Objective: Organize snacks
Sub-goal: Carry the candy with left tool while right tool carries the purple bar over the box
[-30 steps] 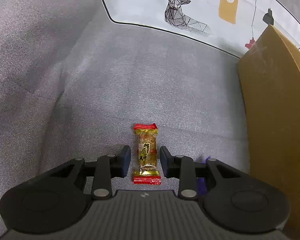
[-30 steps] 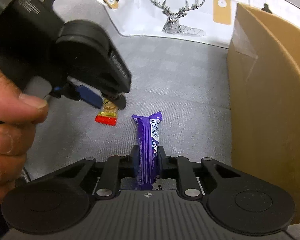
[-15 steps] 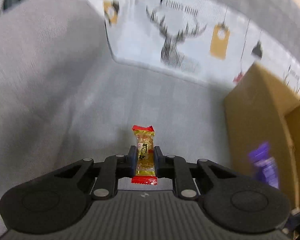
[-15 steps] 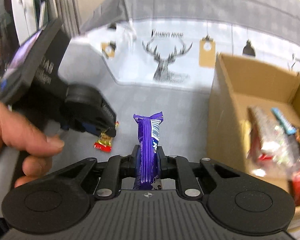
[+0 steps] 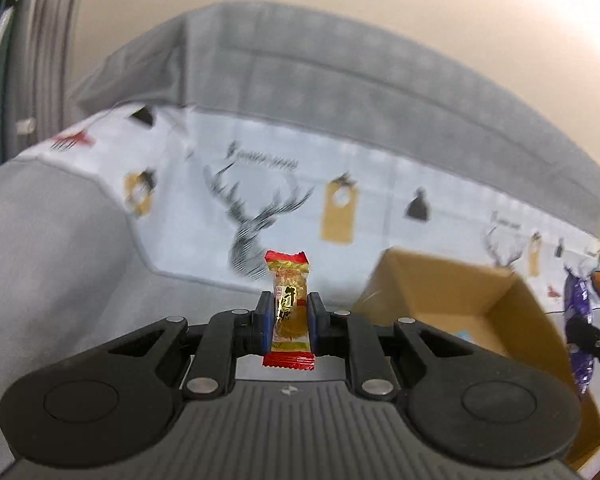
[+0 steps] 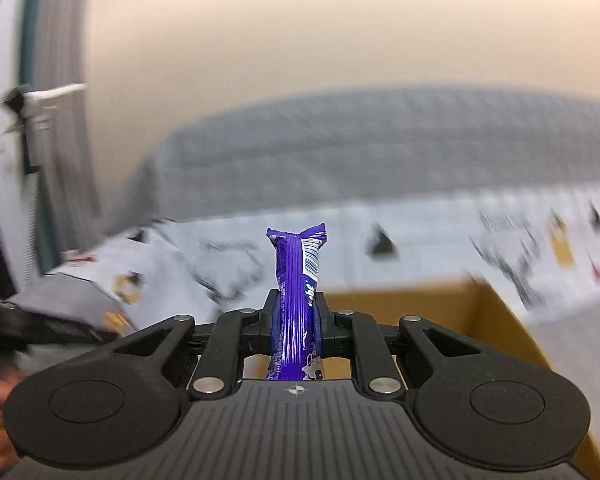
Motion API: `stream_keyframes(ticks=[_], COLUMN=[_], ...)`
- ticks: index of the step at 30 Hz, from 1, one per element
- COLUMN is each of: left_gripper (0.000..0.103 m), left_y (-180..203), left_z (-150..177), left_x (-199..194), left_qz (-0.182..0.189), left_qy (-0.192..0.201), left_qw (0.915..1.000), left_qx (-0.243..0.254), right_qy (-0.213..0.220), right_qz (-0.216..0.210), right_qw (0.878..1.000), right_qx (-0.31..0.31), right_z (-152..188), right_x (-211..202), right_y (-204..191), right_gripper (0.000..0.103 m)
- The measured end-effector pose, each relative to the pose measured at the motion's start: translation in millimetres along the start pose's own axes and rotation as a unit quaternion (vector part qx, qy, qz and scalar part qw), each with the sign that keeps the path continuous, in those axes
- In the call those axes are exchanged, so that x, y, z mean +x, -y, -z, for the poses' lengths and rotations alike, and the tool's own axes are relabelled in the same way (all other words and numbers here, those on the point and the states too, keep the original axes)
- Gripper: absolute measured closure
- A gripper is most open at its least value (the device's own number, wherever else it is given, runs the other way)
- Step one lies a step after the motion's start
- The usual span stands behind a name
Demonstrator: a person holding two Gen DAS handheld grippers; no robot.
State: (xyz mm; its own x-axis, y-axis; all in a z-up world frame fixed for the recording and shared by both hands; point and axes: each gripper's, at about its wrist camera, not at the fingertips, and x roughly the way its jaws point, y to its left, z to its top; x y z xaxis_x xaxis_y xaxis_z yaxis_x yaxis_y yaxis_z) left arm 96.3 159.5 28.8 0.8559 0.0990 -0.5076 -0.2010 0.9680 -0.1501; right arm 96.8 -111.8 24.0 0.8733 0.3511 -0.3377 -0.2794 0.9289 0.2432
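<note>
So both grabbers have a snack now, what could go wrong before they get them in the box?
The left gripper pinches only the middle of the small candy, so the slick wrapper might slip out on the way. The purple bar stands tall above the right gripper and could tip or catch on the cardboard box wall. Both grippers head for one box and might bump.

The candy (image 5: 288, 307) wears glossy, crinkled foil-like film; the bar (image 6: 296, 300) has shiny purple plastic wrap. The tongs (image 5: 288, 322) are matt black plastic with metal pins. The box (image 5: 476, 312) is plain brown cardboard. The sofa (image 5: 340, 92) is grey woven cloth.
</note>
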Motion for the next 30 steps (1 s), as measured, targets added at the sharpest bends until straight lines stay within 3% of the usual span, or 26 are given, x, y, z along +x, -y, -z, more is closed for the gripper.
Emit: stream_keyframes(ticks=[2,12,18,30], left_gripper=[0.085,0.085,0.085,0.085], left_y=[16.1,94.7,126.8,152.8], left_z=[-3.2,6.0,14.2,24.2], left_x=[-1.9,-2.1,5.6,19.2], left_qz=[0.019,0.103,0.138,0.166], left_qy=[0.02,0.081,0.085,0.075], left_qw=[0.9996,0.9891,0.9828,0.9777], left_qx=[0.0,0.067,0.089,0.104], right_qy=[0.008,0.019,0.019,0.013], right_qz=[0.008,0.067,0.083,0.091], right_qw=[0.999,0.997,0.996,0.996], right_qx=[0.031,0.021,0.01,0.002], right_z=[-3.4,-4.5,-0.3,-1.1], right_x=[-3.6,-7.9,-24.5,-19.8], right_y=[14.3,57.9,72.7,80.2], right_gripper=[0.086,0.086,0.086,0.086])
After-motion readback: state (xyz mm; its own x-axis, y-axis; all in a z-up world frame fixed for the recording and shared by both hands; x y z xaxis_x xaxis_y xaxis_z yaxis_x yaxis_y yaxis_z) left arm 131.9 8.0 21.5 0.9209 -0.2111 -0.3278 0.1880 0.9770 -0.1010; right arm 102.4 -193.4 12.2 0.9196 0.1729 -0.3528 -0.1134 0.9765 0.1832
